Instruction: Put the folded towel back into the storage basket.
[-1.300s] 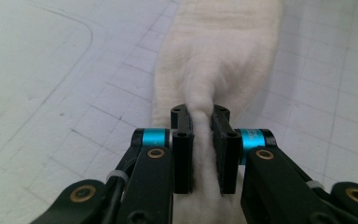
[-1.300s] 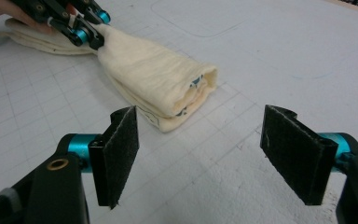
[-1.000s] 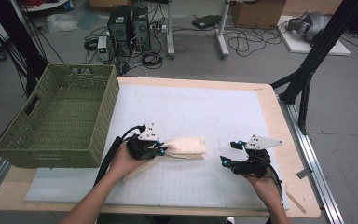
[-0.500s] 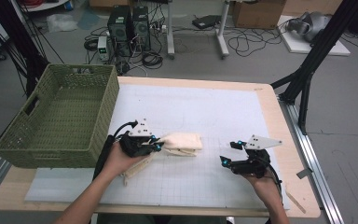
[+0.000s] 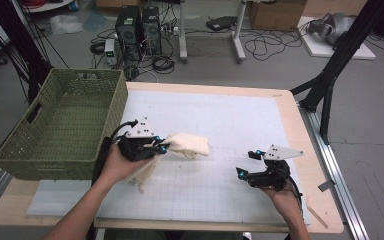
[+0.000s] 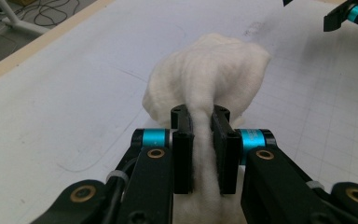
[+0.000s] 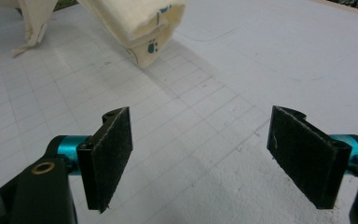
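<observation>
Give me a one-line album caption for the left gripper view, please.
Left gripper pinching a fluffy cream cloth above the white gridded mat.

High view: fixed above my side of the surface [image 5: 240,100], facing forward and down; takes in the whole top, all four edges, and the floor past the far edge.

Left gripper view: rides on my left tongs [image 6: 200,140], very near, looking low along the jaws toward the right edge.

Right gripper view: rides on my right tongs [image 7: 200,158], close to the gridded mat [image 7: 177,116], facing the left edge.

Shared: mat and cream cloth [image 5: 187,145].
</observation>
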### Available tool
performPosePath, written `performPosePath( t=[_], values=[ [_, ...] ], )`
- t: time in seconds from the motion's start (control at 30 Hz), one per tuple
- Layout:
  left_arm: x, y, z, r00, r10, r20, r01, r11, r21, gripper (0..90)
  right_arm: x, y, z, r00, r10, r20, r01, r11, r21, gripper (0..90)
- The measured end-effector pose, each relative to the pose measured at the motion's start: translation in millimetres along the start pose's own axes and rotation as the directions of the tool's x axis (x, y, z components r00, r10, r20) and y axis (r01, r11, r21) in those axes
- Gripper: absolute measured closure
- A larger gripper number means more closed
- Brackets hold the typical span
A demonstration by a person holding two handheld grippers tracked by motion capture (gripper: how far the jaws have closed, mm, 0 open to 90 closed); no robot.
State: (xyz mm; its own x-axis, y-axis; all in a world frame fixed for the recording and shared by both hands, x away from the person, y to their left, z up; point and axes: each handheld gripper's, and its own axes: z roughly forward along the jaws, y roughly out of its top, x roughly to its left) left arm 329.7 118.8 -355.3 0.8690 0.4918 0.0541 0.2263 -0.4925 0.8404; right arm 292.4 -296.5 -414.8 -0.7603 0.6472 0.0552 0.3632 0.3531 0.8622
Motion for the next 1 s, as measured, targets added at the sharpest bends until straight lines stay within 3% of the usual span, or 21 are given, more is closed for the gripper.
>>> performPosePath(
  t=[0.67, 1.0],
  values=[
    [14.9, 17.9, -37.4, 1.0000, -0.003, -0.009, 0.002, 0.9983, -0.058, 80.3, -0.6, -1.9, -1.4, 0.9997, 0.011, 0.020, -0.011, 0.9999, -0.004, 16.3],
    [27.8, 22.8, -62.1, 0.9997, -0.024, -0.008, 0.022, 0.9926, -0.120, 80.3, -0.7, -1.9, -1.0, 0.9997, 0.011, 0.021, -0.011, 0.9999, -0.006, 15.6]
  ],
)
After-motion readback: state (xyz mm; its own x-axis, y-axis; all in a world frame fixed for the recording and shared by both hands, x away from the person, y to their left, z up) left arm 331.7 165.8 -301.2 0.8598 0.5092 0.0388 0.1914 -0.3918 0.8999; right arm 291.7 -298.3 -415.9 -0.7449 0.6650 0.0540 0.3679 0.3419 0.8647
